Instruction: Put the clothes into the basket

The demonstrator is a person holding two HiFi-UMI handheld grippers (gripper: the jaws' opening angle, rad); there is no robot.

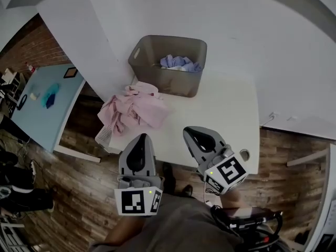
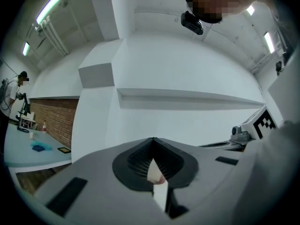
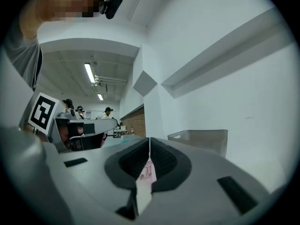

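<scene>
Left tool (image 1: 142, 139) and right tool (image 1: 191, 134) both closed, seemingly empty, near pink clothes (image 1: 137, 109) beside basket (image 1: 173, 82).

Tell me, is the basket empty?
Not empty. Bluish clothes lie inside the basket; the pink clothes are outside, heaped on the table.

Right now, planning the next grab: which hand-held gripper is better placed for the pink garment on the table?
Left, probably: the left hand-held gripper points at the pink garment from nearby; the right hand-held gripper sits farther aside.
</scene>
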